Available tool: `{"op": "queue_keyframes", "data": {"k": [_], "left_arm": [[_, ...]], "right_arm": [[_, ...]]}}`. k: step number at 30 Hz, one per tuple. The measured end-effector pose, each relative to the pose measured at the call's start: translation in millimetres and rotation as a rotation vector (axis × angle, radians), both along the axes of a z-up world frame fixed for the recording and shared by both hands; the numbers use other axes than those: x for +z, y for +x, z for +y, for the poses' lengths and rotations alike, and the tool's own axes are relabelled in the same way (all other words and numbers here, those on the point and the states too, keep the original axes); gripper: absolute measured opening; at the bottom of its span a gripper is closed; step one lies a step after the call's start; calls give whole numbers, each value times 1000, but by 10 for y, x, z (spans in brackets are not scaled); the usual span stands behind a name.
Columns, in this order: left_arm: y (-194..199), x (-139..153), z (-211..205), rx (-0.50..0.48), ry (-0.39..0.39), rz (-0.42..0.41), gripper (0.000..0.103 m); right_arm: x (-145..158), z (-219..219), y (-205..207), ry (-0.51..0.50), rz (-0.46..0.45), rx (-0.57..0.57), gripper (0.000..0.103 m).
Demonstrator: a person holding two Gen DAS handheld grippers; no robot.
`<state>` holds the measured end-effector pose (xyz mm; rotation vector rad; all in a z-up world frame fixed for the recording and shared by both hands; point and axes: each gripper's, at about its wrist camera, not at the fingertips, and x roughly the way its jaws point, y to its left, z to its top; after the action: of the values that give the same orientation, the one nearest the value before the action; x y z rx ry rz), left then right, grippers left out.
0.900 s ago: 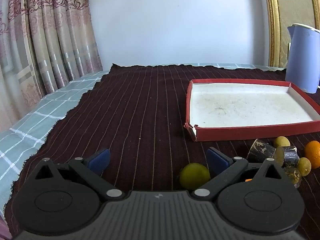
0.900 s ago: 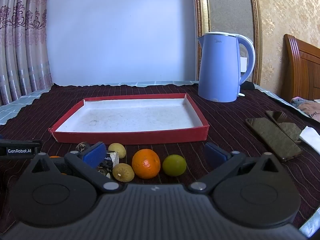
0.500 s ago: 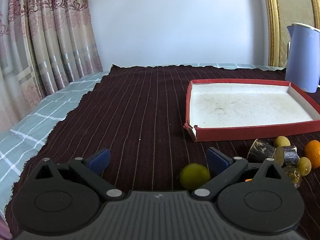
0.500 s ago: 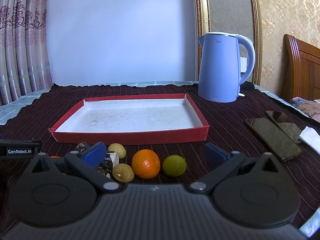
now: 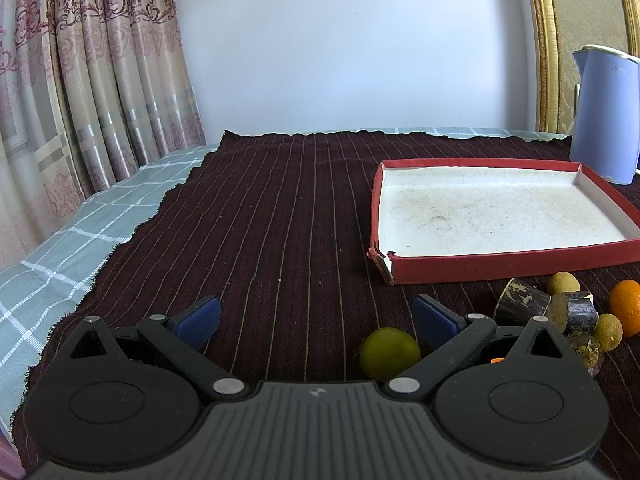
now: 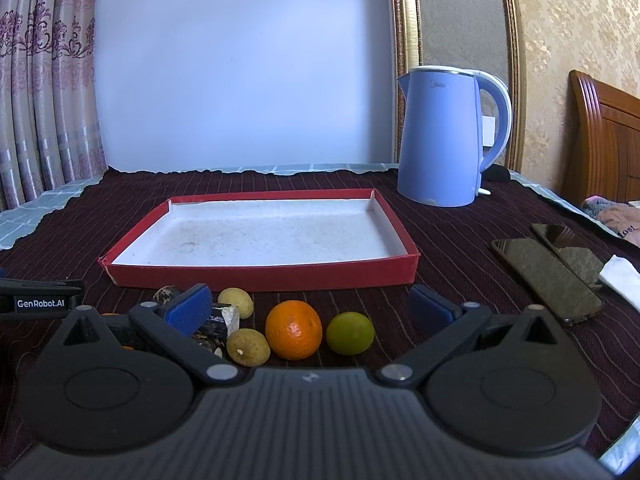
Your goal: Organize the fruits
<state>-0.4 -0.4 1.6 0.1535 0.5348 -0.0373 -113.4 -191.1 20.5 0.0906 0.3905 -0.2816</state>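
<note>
Nothing has moved; both grippers, left gripper (image 5: 316, 316) and right gripper (image 6: 310, 308), spread wide, empty; phones (image 6: 548, 276) only in right view, curtain (image 5: 80, 100) fuller in left

Fruits (image 6: 294, 330) before tray (image 6: 260, 276) (kettle (image 6: 440, 136) behind)

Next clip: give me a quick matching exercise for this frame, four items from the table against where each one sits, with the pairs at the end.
Things:
1. orange
2. blue kettle
3. two phones
4. red tray

Places:
A. far right of the dark cloth, side by side
B. behind the row of fruit, nothing in it
C. between a yellowish fruit and a green one
D. behind the tray's far right corner

Pairs: 1-C, 2-D, 3-A, 4-B
</note>
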Motion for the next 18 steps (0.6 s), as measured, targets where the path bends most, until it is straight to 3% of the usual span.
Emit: {"op": "queue_keyframes", "data": {"k": [9, 18], "left_arm": [[-62, 33, -33, -20, -17, 6, 103], [-86, 14, -32, -38, -29, 8, 103]], "right_arm": [[-15, 38, -8, 19, 18, 48, 103], [-48, 69, 30, -22, 44, 12, 103]]}}
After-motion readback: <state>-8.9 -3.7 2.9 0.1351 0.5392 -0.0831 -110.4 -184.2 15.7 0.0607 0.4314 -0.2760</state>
